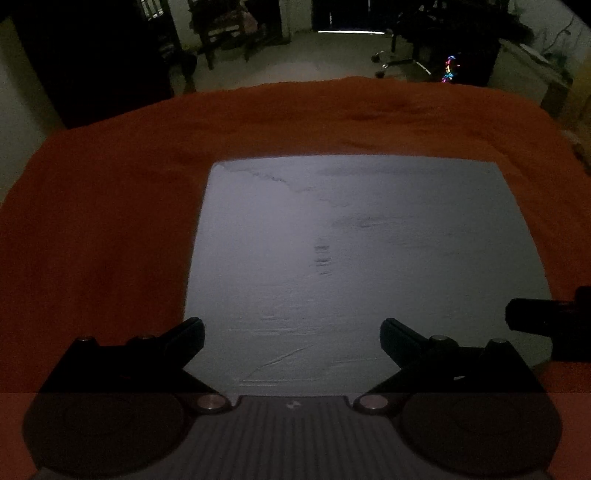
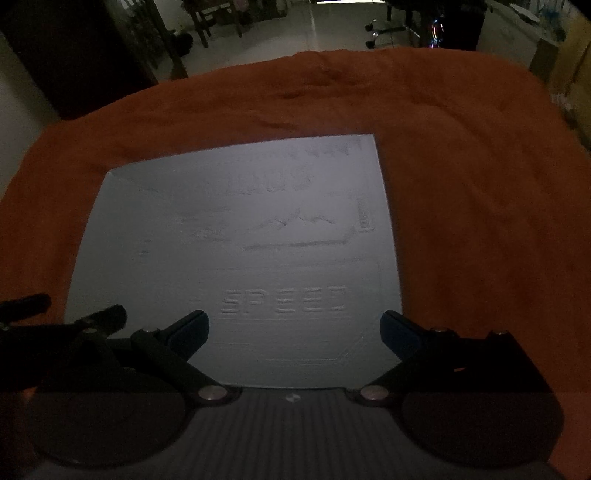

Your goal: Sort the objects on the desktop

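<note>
A grey mat (image 1: 332,251) lies flat on an orange cloth (image 1: 103,221). It also shows in the right wrist view (image 2: 236,240), with "SPEED" embossed near its front edge. No loose objects show on it. My left gripper (image 1: 291,336) is open and empty above the mat's front edge. My right gripper (image 2: 293,328) is open and empty above the mat's front right part. Part of the right gripper (image 1: 546,321) shows at the right edge of the left wrist view. Part of the left gripper (image 2: 74,332) shows at the lower left of the right wrist view.
The scene is dim. The orange cloth (image 2: 480,184) covers the table to its edges. Beyond the far edge stand an office chair (image 1: 402,55), a wooden chair (image 1: 225,33), a dark cabinet (image 1: 92,55) and a computer case with coloured lights (image 1: 448,68).
</note>
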Motion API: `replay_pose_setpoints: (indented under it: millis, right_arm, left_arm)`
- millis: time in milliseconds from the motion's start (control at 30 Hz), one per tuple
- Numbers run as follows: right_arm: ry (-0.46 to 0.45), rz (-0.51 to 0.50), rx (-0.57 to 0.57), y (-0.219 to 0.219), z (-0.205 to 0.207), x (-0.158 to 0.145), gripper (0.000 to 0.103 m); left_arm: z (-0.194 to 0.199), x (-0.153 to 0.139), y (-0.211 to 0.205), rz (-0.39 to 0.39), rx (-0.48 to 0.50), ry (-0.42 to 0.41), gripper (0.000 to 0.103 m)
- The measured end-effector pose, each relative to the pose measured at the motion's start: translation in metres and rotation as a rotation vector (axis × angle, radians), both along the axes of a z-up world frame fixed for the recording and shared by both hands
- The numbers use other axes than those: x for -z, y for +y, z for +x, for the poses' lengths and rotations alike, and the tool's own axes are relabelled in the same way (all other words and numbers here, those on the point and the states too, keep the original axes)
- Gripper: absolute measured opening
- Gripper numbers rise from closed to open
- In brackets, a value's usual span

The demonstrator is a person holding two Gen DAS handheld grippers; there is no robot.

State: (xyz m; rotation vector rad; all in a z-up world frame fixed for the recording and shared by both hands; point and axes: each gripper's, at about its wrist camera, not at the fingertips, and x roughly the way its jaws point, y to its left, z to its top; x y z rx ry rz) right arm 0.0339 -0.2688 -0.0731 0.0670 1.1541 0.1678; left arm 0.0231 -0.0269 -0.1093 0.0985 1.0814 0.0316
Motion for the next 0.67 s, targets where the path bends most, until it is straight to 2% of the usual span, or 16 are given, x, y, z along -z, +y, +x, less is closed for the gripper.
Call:
replay_pose_setpoints:
  millis: [233, 667]
  right_arm:
    - [0.013, -0.001, -0.001, -0.001, 0.002, 0.001, 0.101]
    - [0.035, -0.01, -0.019, 0.002, -0.002, 0.005, 0.102]
  left_arm:
    - [0.002, 0.007, -0.001, 0.005, -0.004, 0.022, 0.103]
    - [0.006, 0.009, 0.002, -0.006, -0.027, 0.008, 0.103]
